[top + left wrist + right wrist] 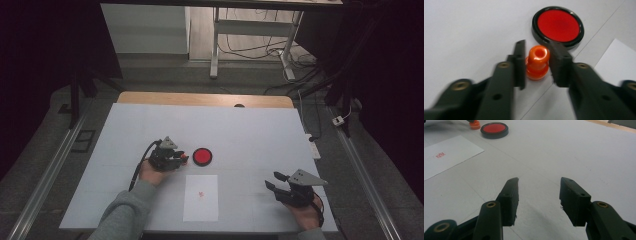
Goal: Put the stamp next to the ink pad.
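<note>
Tongs [537,62] around unlabelled orange stamp [537,62]; paper's [201,197] mark unreadable.

Glossy orange plastic stamp [537,63]; matt white paper sheet [201,197].

The left gripper [181,159] is being held low, fingers [520,65] slightly parted; the right gripper [275,180] is being held with fingers [510,195] spread.

An orange stamp [537,63] (glossy, knob-shaped) stands upright on the white table, just beside a round red ink pad [557,25] in a black rim.
</note>
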